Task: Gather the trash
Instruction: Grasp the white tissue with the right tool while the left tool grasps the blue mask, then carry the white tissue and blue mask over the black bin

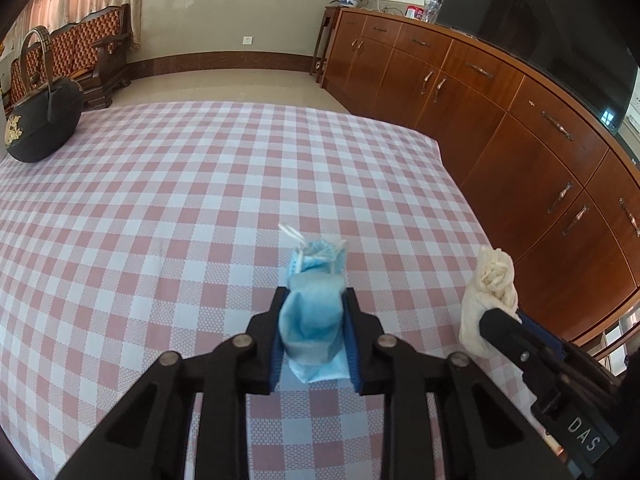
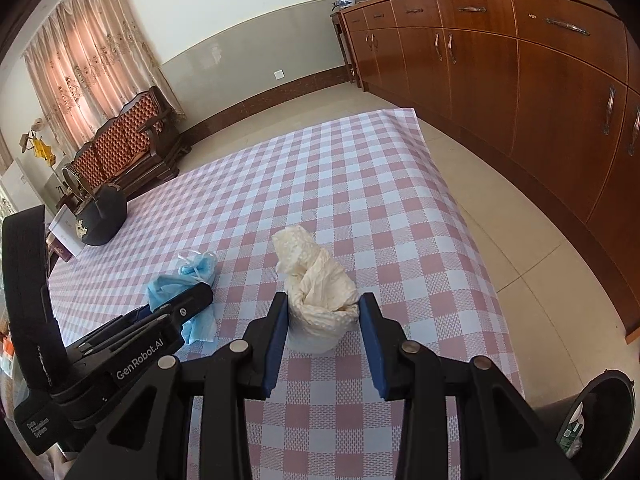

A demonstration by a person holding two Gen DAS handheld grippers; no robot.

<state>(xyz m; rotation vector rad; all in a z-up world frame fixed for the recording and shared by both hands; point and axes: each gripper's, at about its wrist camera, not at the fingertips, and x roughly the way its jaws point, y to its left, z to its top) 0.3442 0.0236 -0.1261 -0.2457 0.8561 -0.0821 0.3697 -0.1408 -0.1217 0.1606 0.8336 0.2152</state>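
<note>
A crumpled blue face mask (image 1: 312, 320) lies on the checked tablecloth (image 1: 160, 200), its white ear loops sticking up behind it. My left gripper (image 1: 314, 296) is shut on the mask, both blue pads pressing its sides. From the right wrist view the same mask (image 2: 196, 272) shows under the left gripper (image 2: 192, 300). To the right, a cream wad of crumpled paper (image 2: 316, 280) stands between the pads of my right gripper (image 2: 324, 304), which is shut on its lower part. In the left wrist view, the wad (image 1: 490, 280) and the right gripper (image 1: 496, 320) show near the table's right edge.
A black handled basket (image 2: 102, 216) sits at the table's far left corner. A dark bin (image 2: 600, 412) holding some litter stands on the floor beside the table, lower right. Wooden cabinets (image 1: 480, 100) line the right wall, and a carved bench (image 2: 132, 148) stands beyond the table.
</note>
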